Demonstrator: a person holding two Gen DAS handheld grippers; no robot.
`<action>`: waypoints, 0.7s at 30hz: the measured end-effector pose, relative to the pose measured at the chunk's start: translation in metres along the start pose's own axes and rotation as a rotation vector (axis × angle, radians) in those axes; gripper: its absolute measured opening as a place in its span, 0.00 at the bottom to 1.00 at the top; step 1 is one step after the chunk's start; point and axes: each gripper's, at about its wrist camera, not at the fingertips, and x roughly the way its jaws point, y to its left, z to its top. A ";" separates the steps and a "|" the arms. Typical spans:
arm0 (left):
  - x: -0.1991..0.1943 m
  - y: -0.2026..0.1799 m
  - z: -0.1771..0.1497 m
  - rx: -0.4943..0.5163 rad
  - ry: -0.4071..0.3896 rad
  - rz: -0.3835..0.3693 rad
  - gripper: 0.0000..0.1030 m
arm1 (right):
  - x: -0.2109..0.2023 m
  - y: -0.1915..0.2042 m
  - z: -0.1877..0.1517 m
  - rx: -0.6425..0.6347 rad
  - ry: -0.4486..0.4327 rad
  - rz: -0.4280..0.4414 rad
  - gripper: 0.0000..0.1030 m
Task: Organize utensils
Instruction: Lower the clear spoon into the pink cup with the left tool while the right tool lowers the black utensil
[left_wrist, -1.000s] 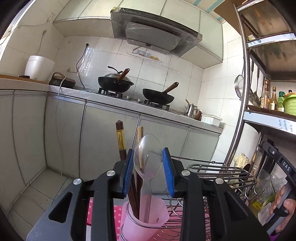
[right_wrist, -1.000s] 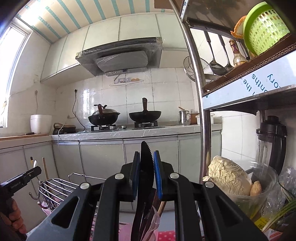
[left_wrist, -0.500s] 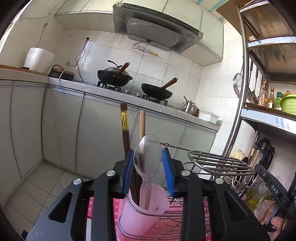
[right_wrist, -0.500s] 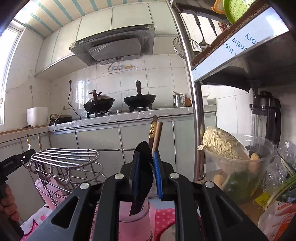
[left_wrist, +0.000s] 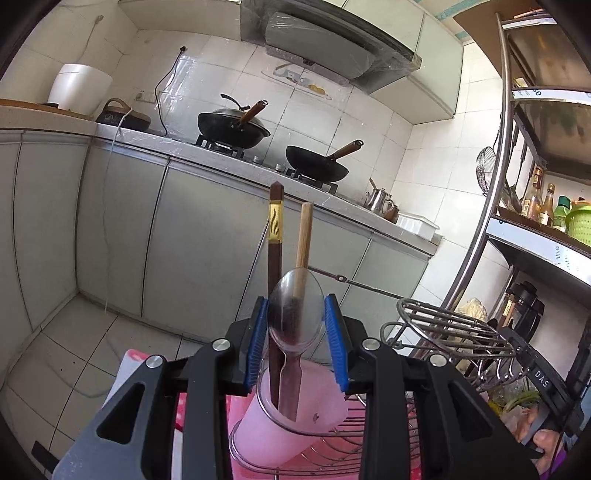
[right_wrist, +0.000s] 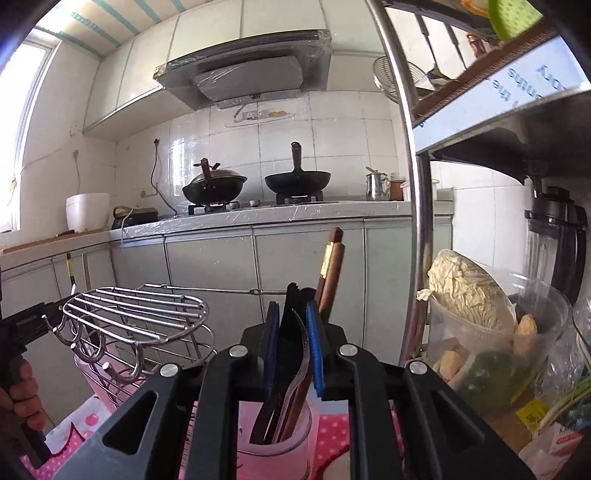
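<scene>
1. The pink cup (left_wrist: 291, 417) sits in a wire ring of the wire rack (left_wrist: 454, 332), so its sides are fenced and only its mouth is open from above.
2. That mouth is crowded: a dark chopstick (left_wrist: 275, 236) and a pale chopstick (left_wrist: 304, 236) stand tall in it, with the clear spoon (left_wrist: 295, 317) in front.
3. The rack's grille top (right_wrist: 136, 310) blocks the left side in the right wrist view.
4. A steel shelf post (right_wrist: 421, 229) and a food container (right_wrist: 495, 332) close off the right.
5. Above the chopstick tips the space is open.
</scene>
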 end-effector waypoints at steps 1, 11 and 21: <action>0.003 0.000 0.002 0.000 0.009 -0.007 0.30 | 0.004 0.003 0.002 -0.019 0.014 0.004 0.14; 0.012 0.000 -0.007 0.010 0.069 -0.009 0.32 | 0.015 0.008 -0.014 -0.010 0.134 0.082 0.21; -0.004 -0.007 0.007 0.035 0.092 0.016 0.49 | -0.015 -0.001 0.001 0.107 0.133 0.110 0.33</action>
